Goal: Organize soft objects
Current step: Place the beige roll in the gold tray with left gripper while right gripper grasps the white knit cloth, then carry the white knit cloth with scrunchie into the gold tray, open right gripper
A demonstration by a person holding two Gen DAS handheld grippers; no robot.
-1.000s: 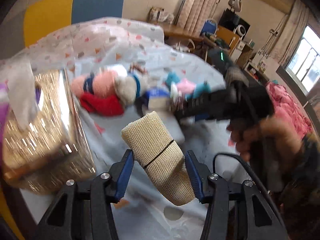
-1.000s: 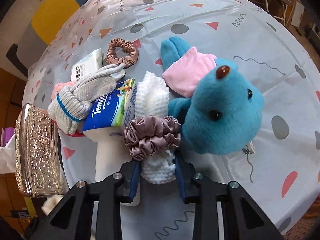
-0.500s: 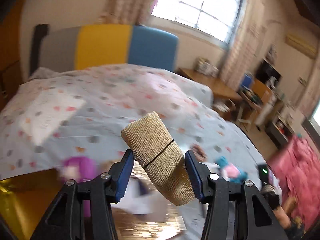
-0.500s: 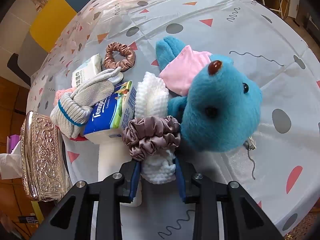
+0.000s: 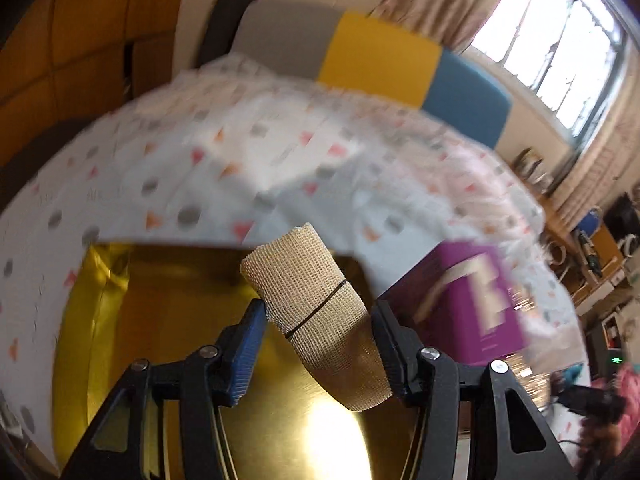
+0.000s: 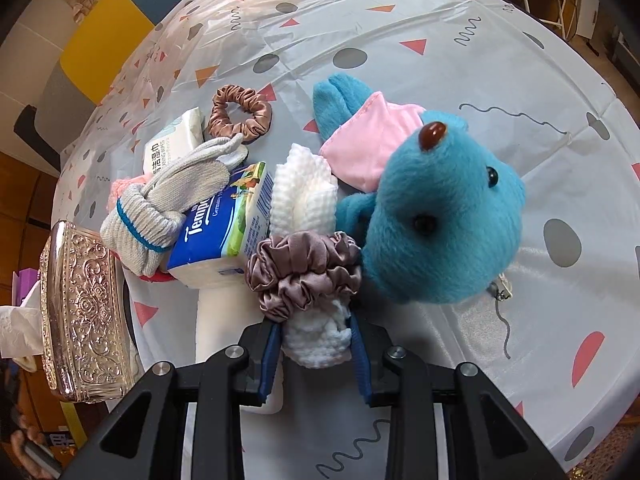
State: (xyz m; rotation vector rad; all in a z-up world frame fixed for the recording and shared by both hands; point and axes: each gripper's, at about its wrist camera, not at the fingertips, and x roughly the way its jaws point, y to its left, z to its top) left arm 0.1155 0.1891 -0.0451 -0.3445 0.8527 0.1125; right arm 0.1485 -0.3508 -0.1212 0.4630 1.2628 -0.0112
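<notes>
Bandage roll [image 5: 316, 312]: tilted between the left hand-held gripper [image 5: 318, 344] pads, over a gold box [image 5: 120, 340]; jaws opening.
White knit cloth [image 6: 312, 260]: pinched in the closed right hand-held gripper [image 6: 314, 356], on the counter [image 6: 480, 60].
Mauve scrunchie [image 6: 304, 272]: wrapped around that cloth.
Blue plush [image 6: 436, 216]: just right.

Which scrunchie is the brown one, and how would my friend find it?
Start at the big blue plush toy on the spotted tablecloth. Past its pink shirt, toward the far side, the brown scrunchie lies flat on the cloth beside a white wipes pack. It is coppery and lies as an open ring, unlike the bunched mauve scrunchie.
</notes>
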